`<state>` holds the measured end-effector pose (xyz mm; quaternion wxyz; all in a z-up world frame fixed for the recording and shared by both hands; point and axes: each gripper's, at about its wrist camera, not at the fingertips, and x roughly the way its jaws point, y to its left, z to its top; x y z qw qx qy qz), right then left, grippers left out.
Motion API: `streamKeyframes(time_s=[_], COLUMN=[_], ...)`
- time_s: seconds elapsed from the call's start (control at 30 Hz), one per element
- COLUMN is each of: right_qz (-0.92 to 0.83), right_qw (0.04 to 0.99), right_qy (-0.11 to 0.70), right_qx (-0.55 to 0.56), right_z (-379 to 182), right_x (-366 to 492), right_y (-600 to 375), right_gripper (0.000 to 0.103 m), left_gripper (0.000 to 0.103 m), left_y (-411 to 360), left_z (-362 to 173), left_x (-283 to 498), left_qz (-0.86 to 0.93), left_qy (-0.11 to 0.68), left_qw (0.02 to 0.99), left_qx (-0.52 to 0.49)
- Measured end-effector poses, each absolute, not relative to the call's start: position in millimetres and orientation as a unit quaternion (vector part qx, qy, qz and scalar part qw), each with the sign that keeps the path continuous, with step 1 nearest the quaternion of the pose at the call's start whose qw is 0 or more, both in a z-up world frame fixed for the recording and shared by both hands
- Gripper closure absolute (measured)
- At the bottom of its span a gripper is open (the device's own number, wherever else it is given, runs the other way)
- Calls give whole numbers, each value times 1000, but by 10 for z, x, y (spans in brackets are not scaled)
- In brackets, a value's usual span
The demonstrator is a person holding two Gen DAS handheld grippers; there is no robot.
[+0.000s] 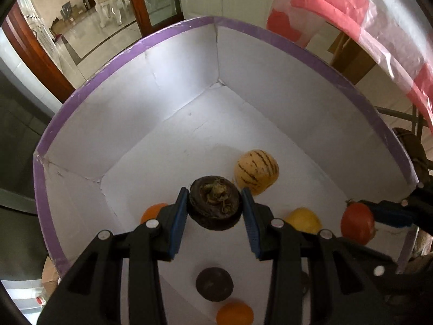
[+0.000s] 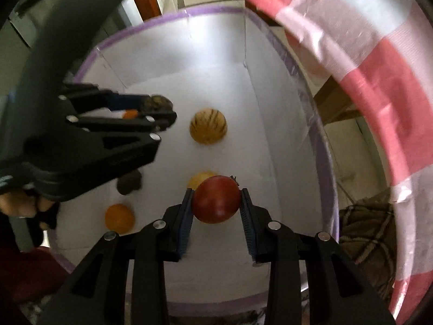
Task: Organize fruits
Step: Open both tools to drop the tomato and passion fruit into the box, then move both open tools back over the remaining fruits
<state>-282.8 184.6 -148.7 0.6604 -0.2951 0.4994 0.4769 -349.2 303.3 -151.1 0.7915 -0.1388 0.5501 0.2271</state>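
Both grippers hang over a white box with a purple rim [image 1: 113,75]. My left gripper [image 1: 215,207] is shut on a dark purple mangosteen [image 1: 215,205], stem end facing the camera. My right gripper [image 2: 216,203] is shut on a red tomato [image 2: 216,199]; in the left wrist view that tomato [image 1: 357,223] shows at the right. On the box floor lie a striped yellow melon [image 1: 256,171], a lemon [image 1: 304,220], two oranges [image 1: 235,312] [image 1: 153,211] and a second dark fruit [image 1: 214,283]. The right wrist view also shows the left gripper [image 2: 159,111] with its mangosteen [image 2: 158,102].
A pink-and-white plastic sheet [image 2: 373,75] hangs along the right of the box [image 2: 319,140]. A patterned cloth [image 2: 365,230] lies outside the box's right wall. A hand [image 2: 21,203] holds the left gripper. A wooden door frame [image 1: 32,54] and tiled floor lie beyond.
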Motion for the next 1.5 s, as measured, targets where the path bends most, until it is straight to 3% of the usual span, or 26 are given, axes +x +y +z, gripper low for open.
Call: streamKeyframes(time_s=[0.23,0.4,0.7,1.0,1.13,1.3,1.5], right_qz=[477,484,499,524,567,600,525], right_qw=[659,658,657,656,654,694,801], right_qy=[498,495,489,475,444,356,284], right_qx=[-301,-296,-283,-263,-234,-177,-46], right_z=[-1527,-1452,-1308,-1123,-775,-136,589], right_x=[-2842,-2860,-2881,-2947,-3012,-2971,-2393], right_y=[1850,1799,1728,1681,1586,1275,442], right_gripper=[68,64,55,54,53,31,25], left_gripper=[61,30,26,24,24,5,4], left_y=[2968,2985,2964,2968,3044,3072,2637], left_z=[-1505,-1453,-1449,-1317,-997,-381,308], left_x=[-3456,-3447,-3399,-3382,-3365,-3255,-2721], left_qz=[233,246,248,266,298,350,325], left_qy=[555,547,550,551,528,464,393], left_qw=[788,789,788,786,792,812,860], left_qx=[-131,-134,-122,-87,-65,-50,-37])
